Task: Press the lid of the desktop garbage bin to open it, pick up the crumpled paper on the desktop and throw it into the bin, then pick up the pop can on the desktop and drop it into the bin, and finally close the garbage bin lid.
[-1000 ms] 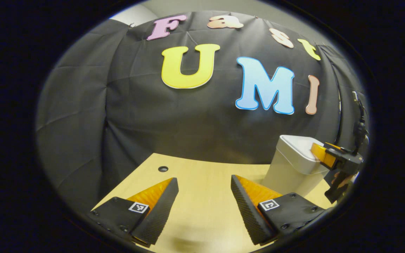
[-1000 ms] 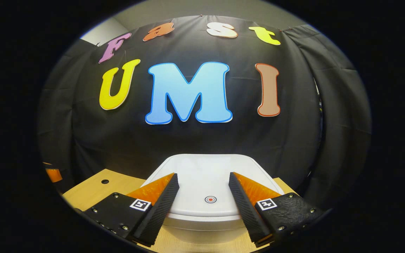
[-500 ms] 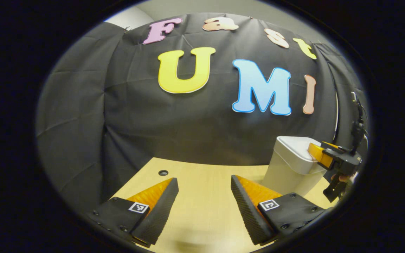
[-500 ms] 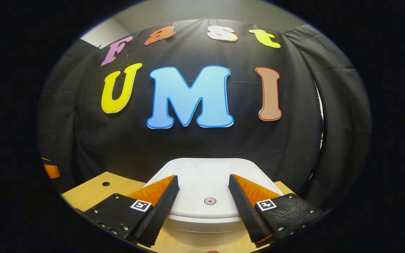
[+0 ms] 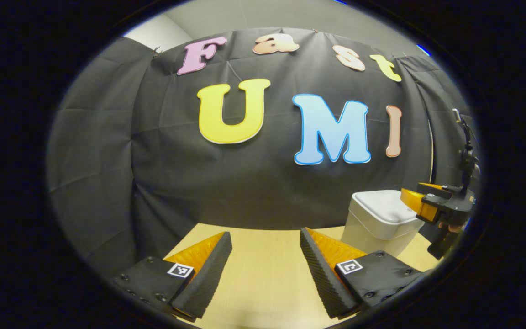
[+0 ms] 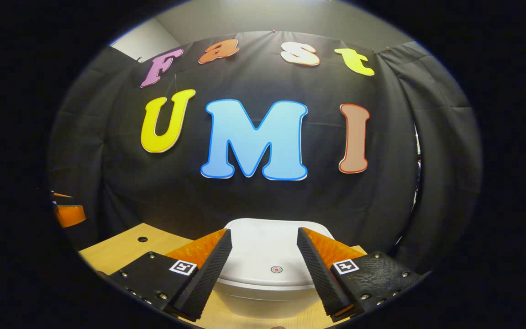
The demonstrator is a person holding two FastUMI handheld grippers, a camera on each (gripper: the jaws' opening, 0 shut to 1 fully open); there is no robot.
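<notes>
Each tongs (image 5: 265,269) ends in two wedge-shaped fingers (image 5: 203,274) with ribbed inner faces. Their bases (image 6: 372,278) are screwed plates. Each carries a small square checkered marker (image 6: 180,267).

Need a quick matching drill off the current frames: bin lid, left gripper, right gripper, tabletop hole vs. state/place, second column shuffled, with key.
Column 1
1. bin lid
2. left gripper
3. right gripper
4. hole in the tabletop

Column 2
A. open over bare tabletop, bin off to its right
B. closed, small round mark near its front edge
C. left of the bin, near the booth wall
D. open, fingers either side of the lid's mark

Pairs: 1-B, 2-A, 3-D, 4-C
</notes>
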